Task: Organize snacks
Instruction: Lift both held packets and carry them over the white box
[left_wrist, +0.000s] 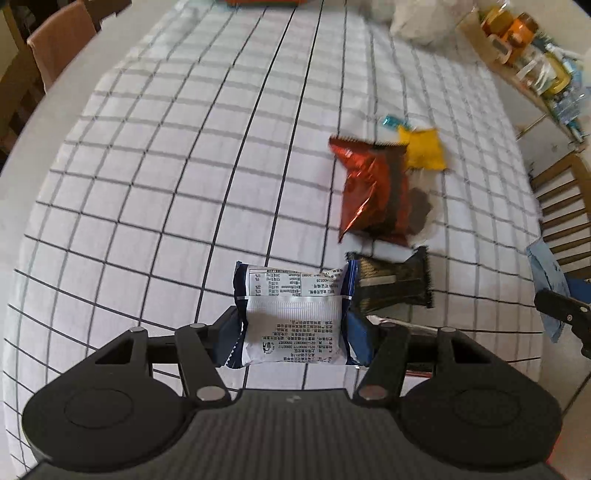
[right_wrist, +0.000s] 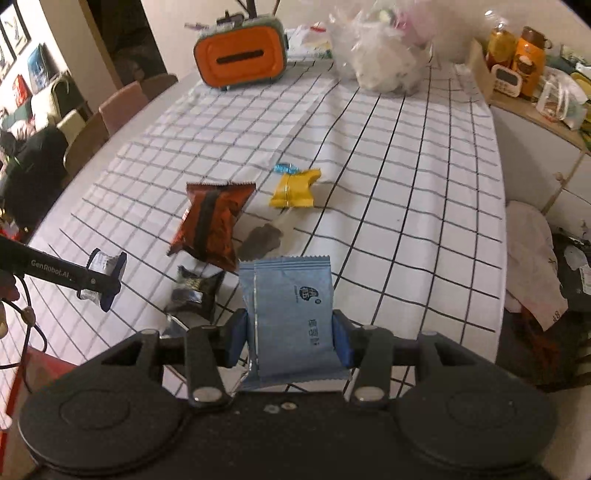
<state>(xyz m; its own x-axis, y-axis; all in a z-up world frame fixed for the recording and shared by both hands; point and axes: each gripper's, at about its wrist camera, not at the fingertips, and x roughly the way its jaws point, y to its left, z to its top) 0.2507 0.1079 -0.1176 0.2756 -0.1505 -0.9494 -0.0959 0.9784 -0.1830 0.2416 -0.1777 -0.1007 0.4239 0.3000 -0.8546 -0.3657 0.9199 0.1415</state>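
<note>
My left gripper (left_wrist: 293, 332) is shut on a white and navy snack packet (left_wrist: 291, 314), held above the checked tablecloth (left_wrist: 147, 184). It also shows in the right wrist view (right_wrist: 105, 280). My right gripper (right_wrist: 290, 336) is shut on a light blue snack packet (right_wrist: 291, 314); that packet shows at the right edge of the left wrist view (left_wrist: 546, 284). On the cloth lie a red-orange bag (left_wrist: 373, 192) (right_wrist: 212, 225), a yellow packet (left_wrist: 423, 147) (right_wrist: 295, 188), a black packet (left_wrist: 391, 284) (right_wrist: 194, 291) and a small teal candy (left_wrist: 391, 122) (right_wrist: 284, 168).
An orange lidded box (right_wrist: 242, 59) and a clear plastic bag (right_wrist: 384, 55) stand at the table's far end. A side shelf with jars (right_wrist: 524, 62) runs along the right. Chairs (right_wrist: 122, 103) line the left side. A dark transparent wrapper (right_wrist: 260, 240) lies by the red bag.
</note>
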